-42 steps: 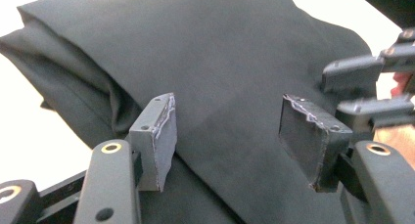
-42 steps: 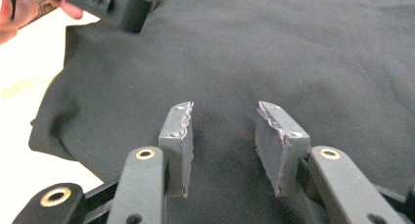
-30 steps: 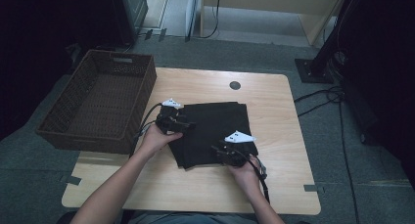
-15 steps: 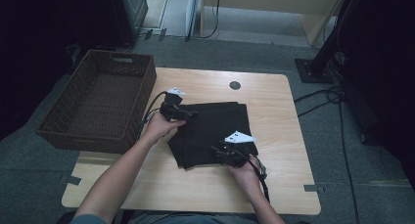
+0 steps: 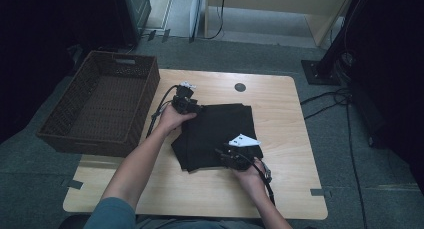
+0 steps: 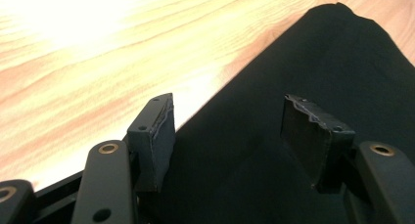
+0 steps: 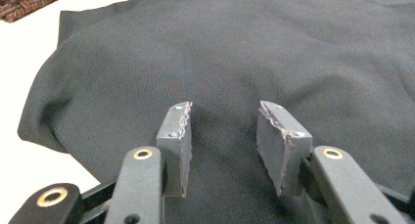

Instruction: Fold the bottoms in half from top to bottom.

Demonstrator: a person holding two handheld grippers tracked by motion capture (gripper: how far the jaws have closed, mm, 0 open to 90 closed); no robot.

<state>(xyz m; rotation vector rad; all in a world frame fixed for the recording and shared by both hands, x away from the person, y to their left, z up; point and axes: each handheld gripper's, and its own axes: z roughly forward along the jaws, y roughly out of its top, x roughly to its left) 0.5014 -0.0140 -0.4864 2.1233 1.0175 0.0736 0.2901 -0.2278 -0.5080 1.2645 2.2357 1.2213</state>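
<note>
One wicker basket [image 5: 102, 106] sits bare; both claws [image 5: 192, 108] [image 5: 223, 154] gape over black cloth [image 5: 215, 134].

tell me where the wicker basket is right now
In the high view the wicker basket sits at the table's left edge, just left of the left gripper and the folded black cloth.

The right gripper [image 7: 222, 150] has its jaws apart over the black cloth [image 7: 274, 53]; a wicker basket [image 7: 29, 1] shows at the far corner.
</note>
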